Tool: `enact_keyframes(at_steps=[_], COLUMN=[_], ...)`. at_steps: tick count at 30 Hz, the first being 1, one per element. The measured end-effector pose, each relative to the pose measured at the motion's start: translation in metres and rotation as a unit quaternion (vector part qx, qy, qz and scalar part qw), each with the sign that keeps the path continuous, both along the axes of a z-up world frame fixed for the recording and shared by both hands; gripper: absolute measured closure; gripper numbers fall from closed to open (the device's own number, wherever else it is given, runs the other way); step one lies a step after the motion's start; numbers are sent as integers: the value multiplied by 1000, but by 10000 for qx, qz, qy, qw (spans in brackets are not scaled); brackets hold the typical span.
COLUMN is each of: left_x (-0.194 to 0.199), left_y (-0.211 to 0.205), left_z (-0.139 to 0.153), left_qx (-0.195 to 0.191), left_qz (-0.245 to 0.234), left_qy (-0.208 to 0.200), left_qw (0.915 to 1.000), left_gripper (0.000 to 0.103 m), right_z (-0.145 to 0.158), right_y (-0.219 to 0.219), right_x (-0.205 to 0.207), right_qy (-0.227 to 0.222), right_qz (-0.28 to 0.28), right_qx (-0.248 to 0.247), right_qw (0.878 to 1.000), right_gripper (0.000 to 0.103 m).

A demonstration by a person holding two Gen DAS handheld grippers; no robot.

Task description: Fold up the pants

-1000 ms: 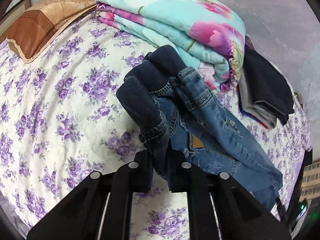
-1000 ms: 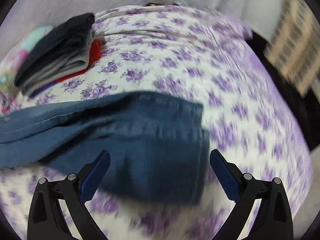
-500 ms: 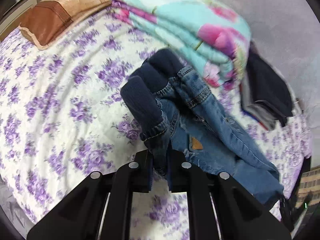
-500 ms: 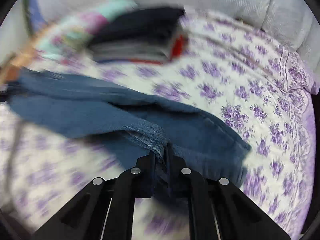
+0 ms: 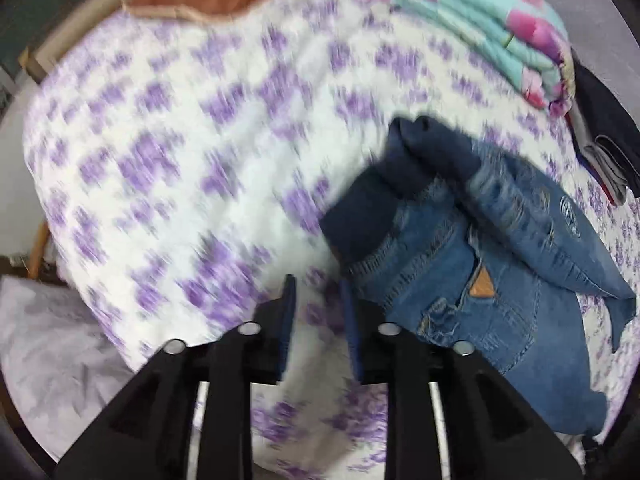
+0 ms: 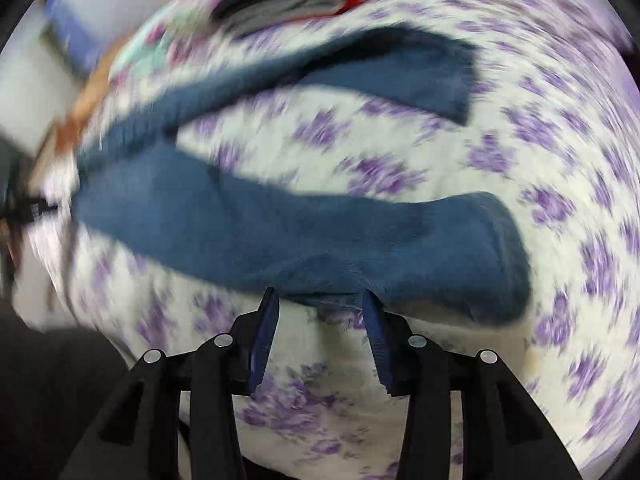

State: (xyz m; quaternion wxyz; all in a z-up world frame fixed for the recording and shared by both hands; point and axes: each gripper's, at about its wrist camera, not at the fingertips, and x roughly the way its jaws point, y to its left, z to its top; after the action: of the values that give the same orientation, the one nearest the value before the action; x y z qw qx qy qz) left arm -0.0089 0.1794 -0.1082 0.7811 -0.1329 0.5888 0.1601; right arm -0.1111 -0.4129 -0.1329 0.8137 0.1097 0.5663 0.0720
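The left gripper (image 5: 316,296) is opening with nothing between its pads; the jeans (image 5: 480,264) lie just right of it on the floral bedspread (image 5: 160,140), waistband bunched, folded quilt (image 5: 492,20) beyond. The right gripper (image 6: 320,312), also opening, hovers at a blurred leg hem; only this view shows both legs splayed.

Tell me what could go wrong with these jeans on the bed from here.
1. Both grippers are opening with no cloth between the pads: left gripper beside the waistband, right gripper at a leg's edge. The jeans lie loose and may settle crooked.
2. The two legs lie splayed apart, so a fold now would likely come out uneven.
3. The waistband is bunched and could crease if folded over.
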Motion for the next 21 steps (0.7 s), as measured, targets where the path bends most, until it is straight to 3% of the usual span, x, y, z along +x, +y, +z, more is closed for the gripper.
enact_keyframes(at_steps=[2, 4, 5, 8, 10, 12, 13, 14, 15, 16, 19, 21], left_x=[3, 5, 8, 16, 20, 21, 21, 22, 20, 20, 16, 13], left_y=[-7, -20, -32, -62, -79, -91, -98, -103, -109, -113, -114, -110], left_z=[21, 29, 31, 22, 11, 2, -6, -13, -21, -28, -38, -41], left_qx=[250, 357, 413, 366, 229, 119, 69, 57, 60, 81, 250, 365], left_qz=[-208, -571, -840, -1363, -1570, -1720, -1800, -1853, -1883, -1924, -1913, -1815], left_qy=[-453, -730, -811, -792, -624, -485, -420, -356, -299, -185, -74, -21], left_qw=[9984, 9951, 9923, 9868, 9854, 9838, 9828, 9820, 9816, 9811, 9812, 9827], left_gripper=[68, 49, 47, 44, 44, 43, 44, 43, 44, 44, 43, 43], right_z=[9, 18, 19, 9, 1, -17, -30, -38, -36, -20, 58, 84], right_y=[-13, -33, -44, -73, -85, -84, -76, -70, -65, -60, -67, -62], right_x=[-6, -17, -20, -14, -3, 16, 27, 34, 41, 44, 33, 27], right_qy=[-184, -475, -482, -225, -324, 15, 344, 586, 603, 340, -873, -1322], right_qz=[-476, -1191, -1470, -2279, -2438, -2174, -1954, -1751, -1601, -1425, -1394, -1093], right_qx=[-205, -271, -178, -781, -620, 54, 69, 41, -14, -60, -117, -922], right_qw=[9985, 9914, 9878, 9703, 9673, 9761, 9801, 9828, 9853, 9892, 9863, 9809], right_gripper=[38, 35, 31, 26, 26, 42, 79, 91, 93, 94, 94, 85])
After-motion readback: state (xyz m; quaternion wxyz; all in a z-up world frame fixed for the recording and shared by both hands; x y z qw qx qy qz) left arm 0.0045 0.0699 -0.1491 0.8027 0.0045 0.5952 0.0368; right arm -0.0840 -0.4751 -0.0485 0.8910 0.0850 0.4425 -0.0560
